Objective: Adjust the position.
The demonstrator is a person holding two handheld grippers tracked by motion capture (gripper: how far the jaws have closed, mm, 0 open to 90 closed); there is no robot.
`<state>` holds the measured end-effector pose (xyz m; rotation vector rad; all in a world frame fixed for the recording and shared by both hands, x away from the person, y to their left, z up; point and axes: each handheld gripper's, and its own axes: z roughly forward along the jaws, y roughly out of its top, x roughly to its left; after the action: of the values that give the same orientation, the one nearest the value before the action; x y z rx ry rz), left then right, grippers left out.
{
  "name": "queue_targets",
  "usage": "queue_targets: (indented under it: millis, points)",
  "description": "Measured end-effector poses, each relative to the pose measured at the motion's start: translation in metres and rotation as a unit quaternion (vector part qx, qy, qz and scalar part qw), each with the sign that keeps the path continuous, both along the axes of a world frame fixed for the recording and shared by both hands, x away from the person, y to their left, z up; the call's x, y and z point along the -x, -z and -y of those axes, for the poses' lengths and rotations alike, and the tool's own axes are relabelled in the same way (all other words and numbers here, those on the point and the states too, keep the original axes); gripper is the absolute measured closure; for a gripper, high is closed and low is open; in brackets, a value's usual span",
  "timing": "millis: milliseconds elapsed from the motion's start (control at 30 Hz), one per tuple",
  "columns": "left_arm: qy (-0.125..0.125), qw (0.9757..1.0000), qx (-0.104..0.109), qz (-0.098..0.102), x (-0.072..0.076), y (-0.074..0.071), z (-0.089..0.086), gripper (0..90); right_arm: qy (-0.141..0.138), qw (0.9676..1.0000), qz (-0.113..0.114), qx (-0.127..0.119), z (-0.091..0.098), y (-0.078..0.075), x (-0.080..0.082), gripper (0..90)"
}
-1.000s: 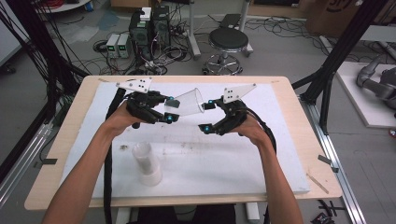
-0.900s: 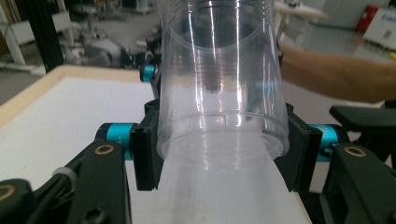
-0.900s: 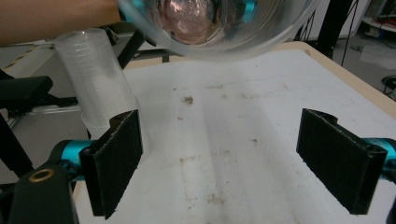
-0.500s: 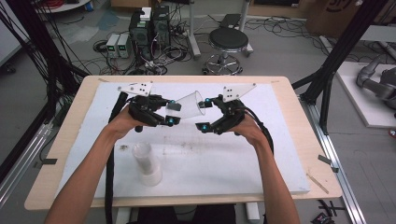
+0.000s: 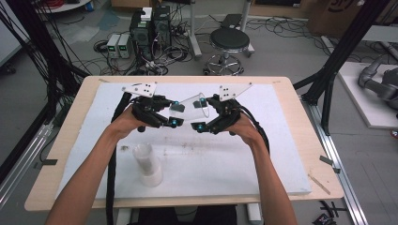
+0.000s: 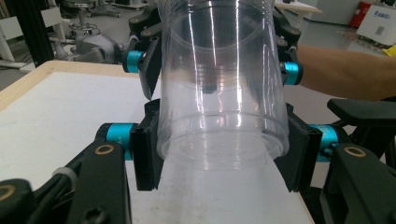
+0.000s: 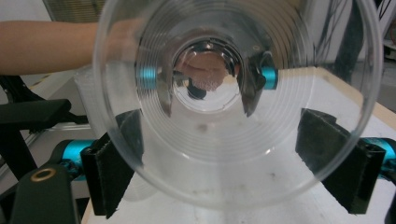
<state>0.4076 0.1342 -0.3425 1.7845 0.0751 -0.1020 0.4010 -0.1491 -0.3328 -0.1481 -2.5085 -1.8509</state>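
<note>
Cup (image 6: pixel 222 88) between both grippers' jaws

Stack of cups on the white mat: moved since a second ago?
No. The stack of cups stands at the same spot on the white mat, near its front edge.

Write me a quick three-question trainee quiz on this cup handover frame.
1. True or false: the clear cup stands upright on the white board.
2. Which part of the cup does the left claw clamp? A) the rim B) the base end C) nothing, it is open
3. What else stands on the board?

Key: 1. False; it is held on its side above the board. 2. B. 3. A translucent cup stack, near the front left.
</note>
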Motion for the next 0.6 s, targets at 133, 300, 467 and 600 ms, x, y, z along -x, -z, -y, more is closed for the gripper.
queue_targets:
  millis: [133,300,467,600]
  points:
    - [0.003,1.0000,-0.003,0.001,0.0000,0.0000,0.0019,42.1,-0.004,1.0000,-0.003,-0.005,0.0000,-0.0019,0.0004,14.9]
    - [0.007,0.9999,-0.008,0.001,0.0003,0.0008,0.0049,42.1,-0.007,0.9999,-0.002,-0.009,-0.0004,-0.0046,0.0003,15.2]
    - [0.008,0.9999,-0.007,0.002,0.0004,0.0007,0.0053,42.1,-0.011,0.9998,-0.001,-0.014,-0.0007,-0.0066,0.0005,15.9]
    - [0.009,1.0000,-0.002,0.002,0.0005,0.0000,0.0045,42.1,-0.013,0.9998,-0.001,-0.017,0.0000,-0.0076,0.0009,16.8]
